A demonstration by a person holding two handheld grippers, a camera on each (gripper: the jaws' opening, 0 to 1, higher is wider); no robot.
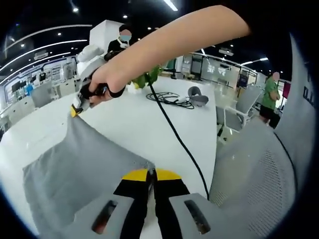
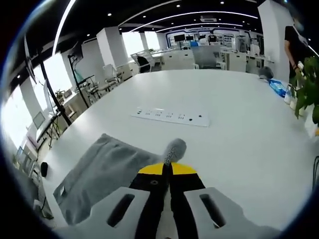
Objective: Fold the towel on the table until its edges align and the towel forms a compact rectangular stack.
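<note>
Left gripper view: left gripper [image 1: 151, 175] at 6 o'clock, yellow-tipped jaws pressed together on a corner of the grey towel [image 1: 84, 169], cloth bunched at the tips. Towel spreads from the jaws toward 9 and 10 o'clock, lifted off the white table [image 1: 149, 124] and stretched to its far corner at 10 o'clock, where the right gripper [image 1: 76, 109], carried in a person's hand [image 1: 107, 79], pinches it between closed jaws. Black cable [image 1: 174, 132] runs from 12 o'clock down across the tabletop to 5 o'clock, just beside the towel's right edge; a coil of cable [image 1: 169, 98] and a small grey object [image 1: 197, 95] lie at 1 o'clock, well apart from the cloth. Mesh chair back [image 1: 254, 169] at 4 o'clock, off the table edge. Right gripper view: right gripper [image 2: 168, 170] at 6 o'clock, jaws clamped on a towel [image 2: 99, 172] corner that pokes up above the tips. Remaining cloth hangs toward 8 o'clock, near the table [image 2: 239, 129] edge on that side. White power strip [image 2: 170, 116] at 12 o'clock, well apart from the towel. Broad bare tabletop lies from 12 to 3 o'clock; green plant [image 2: 308, 87] at the 3 o'clock rim
</note>
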